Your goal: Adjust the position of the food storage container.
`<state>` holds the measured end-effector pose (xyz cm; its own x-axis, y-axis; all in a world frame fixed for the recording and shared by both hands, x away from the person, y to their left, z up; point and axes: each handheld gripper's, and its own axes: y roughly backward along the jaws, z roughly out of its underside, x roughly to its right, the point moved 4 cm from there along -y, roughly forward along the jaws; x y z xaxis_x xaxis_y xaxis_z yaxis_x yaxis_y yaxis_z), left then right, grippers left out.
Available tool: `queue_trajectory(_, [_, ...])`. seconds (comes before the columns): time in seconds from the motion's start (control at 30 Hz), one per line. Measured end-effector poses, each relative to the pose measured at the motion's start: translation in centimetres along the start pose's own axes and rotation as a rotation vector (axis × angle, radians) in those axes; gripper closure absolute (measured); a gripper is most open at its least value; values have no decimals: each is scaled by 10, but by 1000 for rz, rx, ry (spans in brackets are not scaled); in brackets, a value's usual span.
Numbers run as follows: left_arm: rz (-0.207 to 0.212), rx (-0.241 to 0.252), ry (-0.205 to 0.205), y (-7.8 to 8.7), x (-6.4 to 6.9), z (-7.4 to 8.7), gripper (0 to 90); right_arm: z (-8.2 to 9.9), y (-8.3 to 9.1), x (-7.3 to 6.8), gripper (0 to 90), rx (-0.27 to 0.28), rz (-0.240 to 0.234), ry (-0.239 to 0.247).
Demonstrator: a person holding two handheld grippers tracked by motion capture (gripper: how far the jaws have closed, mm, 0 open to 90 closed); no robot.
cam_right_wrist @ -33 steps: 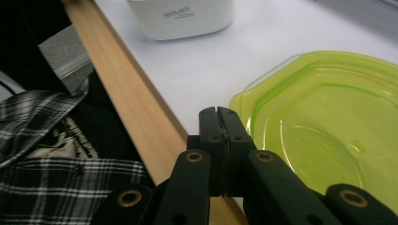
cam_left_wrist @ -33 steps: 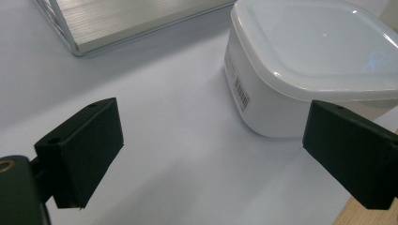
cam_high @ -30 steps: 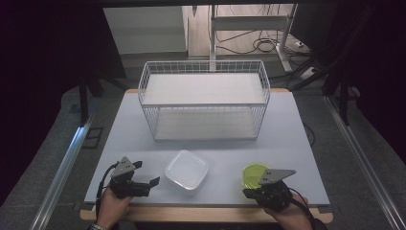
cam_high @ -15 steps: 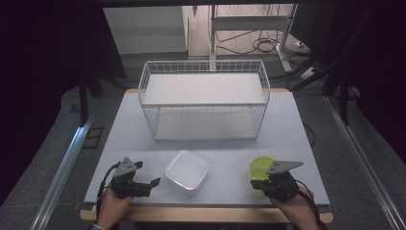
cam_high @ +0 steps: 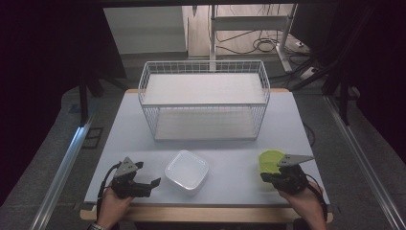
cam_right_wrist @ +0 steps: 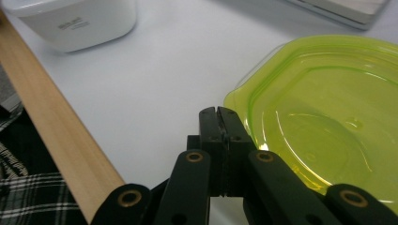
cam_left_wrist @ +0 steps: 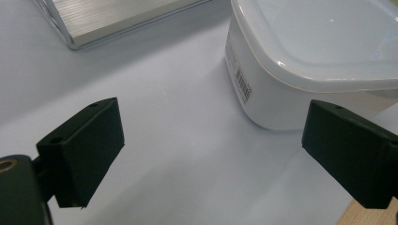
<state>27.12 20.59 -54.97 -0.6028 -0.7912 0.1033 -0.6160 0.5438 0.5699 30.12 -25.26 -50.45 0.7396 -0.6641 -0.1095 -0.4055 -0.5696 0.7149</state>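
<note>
- We saw the right hand-held gripper [cam_right_wrist: 219,112] with jaws pressed together, gripping nothing, touching the green lid [cam_right_wrist: 324,117] at its 3 o'clock.
- We saw the left hand-held gripper [cam_left_wrist: 211,140] spread wide, empty, the white tub [cam_left_wrist: 319,61] at its 1 o'clock on the table [cam_high: 230,158].

Your right gripper [cam_high: 269,178] slid the green lid [cam_high: 269,160] toward the right of the frame, so it's now further from the white container [cam_high: 187,170].
</note>
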Motion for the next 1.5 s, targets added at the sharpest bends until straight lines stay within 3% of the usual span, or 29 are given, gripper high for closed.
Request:
queue_trajectory(0.33, [5, -6, 1, -1, 1, 0, 58, 4, 7, 20, 899, 30, 40, -54])
queue_trajectory(0.6, [39, -12, 56, 1, -1, -2, 93, 3, 2, 9, 871, 16, 60, -29])
queue_trajectory(0.77, [39, -37, 52, -2, -4, -3, 218, -3, 1, -4, 886, 20, 62, 23])
queue_trajectory(0.9, [72, -46, 51, -5, -4, -5, 385, -7, -4, -12, 891, 28, 55, 35])
queue_trajectory(1.03, [79, -67, 43, -11, -2, -7, 518, -9, -9, -17, 885, 21, 37, 42])
queue_trajectory(1.1, [59, -95, 6, -21, 3, -10, 578, -11, -13, -23, 886, 17, 26, 53])
queue_trajectory(1.17, [56, -97, 1, -25, 5, -13, 608, -12, -15, -25, 886, 17, 23, 58])
queue_trajectory(1.3, [36, -127, -17, -34, 10, -14, 758, -17, -21, -34, 892, 27, 9, 66])
queue_trajectory(1.5, [48, -138, -15, -35, 15, -14, 849, -22, -30, -46, 897, 32, -28, 58])
